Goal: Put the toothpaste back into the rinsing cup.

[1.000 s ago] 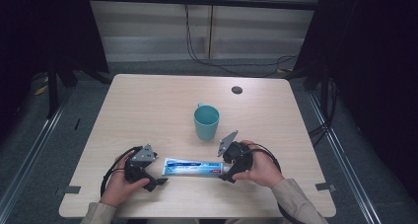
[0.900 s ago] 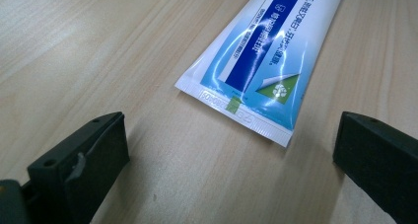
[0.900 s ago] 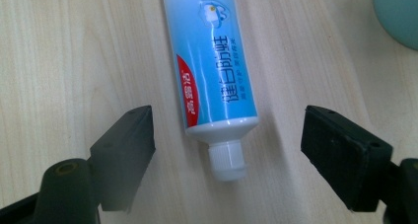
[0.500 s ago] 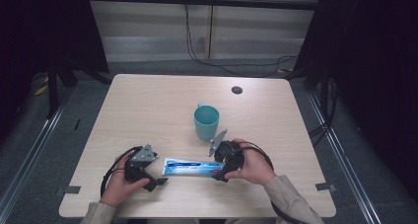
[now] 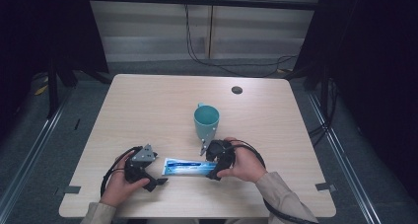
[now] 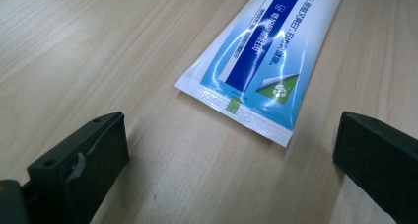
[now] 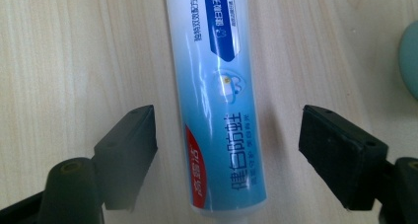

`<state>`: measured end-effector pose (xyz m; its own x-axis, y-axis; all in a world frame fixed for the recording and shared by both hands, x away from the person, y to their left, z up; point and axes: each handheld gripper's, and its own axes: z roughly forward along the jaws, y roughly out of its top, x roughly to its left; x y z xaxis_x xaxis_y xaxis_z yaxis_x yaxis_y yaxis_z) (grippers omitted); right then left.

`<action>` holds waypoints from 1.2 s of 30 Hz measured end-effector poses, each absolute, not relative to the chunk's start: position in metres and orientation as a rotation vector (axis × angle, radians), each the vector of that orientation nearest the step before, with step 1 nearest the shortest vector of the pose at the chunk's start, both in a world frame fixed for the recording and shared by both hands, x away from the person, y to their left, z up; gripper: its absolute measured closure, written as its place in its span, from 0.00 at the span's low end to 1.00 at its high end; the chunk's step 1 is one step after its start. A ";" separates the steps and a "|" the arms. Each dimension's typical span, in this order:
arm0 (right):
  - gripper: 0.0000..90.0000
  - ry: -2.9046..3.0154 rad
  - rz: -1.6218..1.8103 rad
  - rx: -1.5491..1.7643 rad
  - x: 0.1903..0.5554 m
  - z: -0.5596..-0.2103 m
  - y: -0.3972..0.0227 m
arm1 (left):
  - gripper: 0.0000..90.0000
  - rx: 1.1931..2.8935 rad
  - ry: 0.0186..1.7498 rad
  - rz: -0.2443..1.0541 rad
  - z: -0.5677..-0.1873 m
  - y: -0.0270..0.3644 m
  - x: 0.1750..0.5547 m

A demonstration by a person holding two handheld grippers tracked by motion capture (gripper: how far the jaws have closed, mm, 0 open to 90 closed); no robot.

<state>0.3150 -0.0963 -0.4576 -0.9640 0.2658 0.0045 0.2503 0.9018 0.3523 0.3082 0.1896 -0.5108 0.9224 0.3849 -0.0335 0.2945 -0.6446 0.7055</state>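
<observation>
one toothpaste tube (image 5: 190, 167), one teal cup (image 5: 206, 122), two open claws.

1. The tube (image 5: 189, 167) is a blue-and-white toothpaste tube with a red patch near its cap end.
2. It lies flat on the table's near part, lengthwise left to right, crimped end leftward.

A pale wooden table (image 5: 148, 105) stands on grey floor (image 5: 29, 150), black curtains (image 5: 379, 61) flanking a panelled wall (image 5: 148, 26).
</observation>
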 end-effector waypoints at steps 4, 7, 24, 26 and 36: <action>0.25 3.029 0.534 0.416 0.317 -0.459 -0.093 | 0.00 2.312 0.482 0.152 -0.511 0.190 0.308; 0.25 3.036 0.527 0.402 0.317 -0.460 -0.091 | 0.00 2.313 0.480 0.153 -0.511 0.190 0.308; 0.25 3.056 0.518 0.359 0.322 -0.460 -0.079 | 0.00 2.312 0.481 0.153 -0.511 0.190 0.308; 0.24 3.062 0.510 0.358 0.322 -0.461 -0.077 | 0.00 2.314 0.479 0.153 -0.511 0.190 0.308; 0.24 3.066 0.505 0.346 0.325 -0.460 -0.073 | 0.00 2.313 0.480 0.153 -0.511 0.190 0.308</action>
